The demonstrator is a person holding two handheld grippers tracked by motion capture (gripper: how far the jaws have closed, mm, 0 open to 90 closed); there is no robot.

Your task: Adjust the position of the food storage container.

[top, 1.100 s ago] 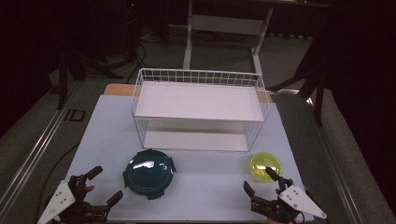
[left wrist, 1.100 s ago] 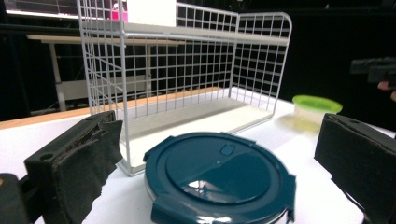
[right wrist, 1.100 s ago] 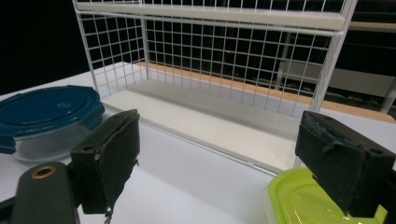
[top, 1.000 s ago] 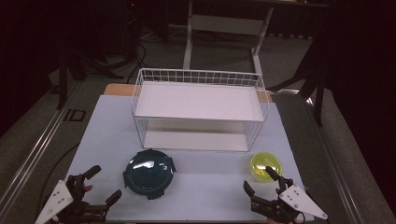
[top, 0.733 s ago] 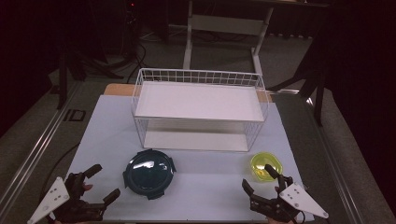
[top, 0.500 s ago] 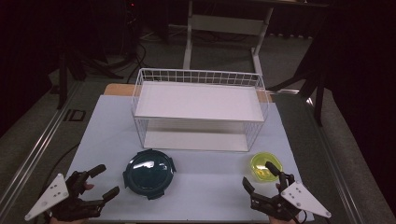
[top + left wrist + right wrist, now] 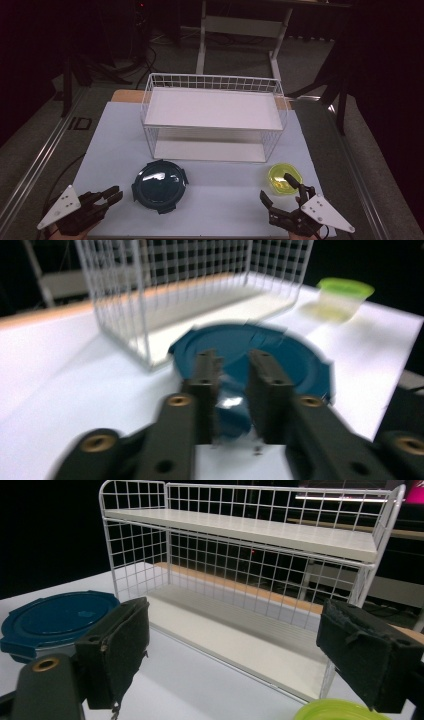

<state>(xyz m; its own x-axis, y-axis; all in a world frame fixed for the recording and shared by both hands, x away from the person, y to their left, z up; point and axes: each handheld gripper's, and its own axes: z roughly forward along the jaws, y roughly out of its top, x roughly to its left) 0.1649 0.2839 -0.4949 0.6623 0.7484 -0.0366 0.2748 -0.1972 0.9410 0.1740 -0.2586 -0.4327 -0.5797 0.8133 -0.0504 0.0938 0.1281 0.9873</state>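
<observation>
The blue lid (image 7: 160, 185) lies flat on the white surface (image 7: 225, 205), in front of the wire rack (image 7: 212, 117), just right of the left gripper (image 7: 111, 196). In the left gripper view the lid (image 7: 260, 360) is blurred and its near edge sits behind the jaws. Those jaws have just been closing; a narrow gap is left, nothing between them, tips short of the lid. Over at the right gripper (image 7: 277, 190), jaws spread wide, empty, the far one over the green bowl (image 7: 284, 180). In the right gripper view the bowl (image 7: 340, 711) is cut off at the bottom edge.
</observation>
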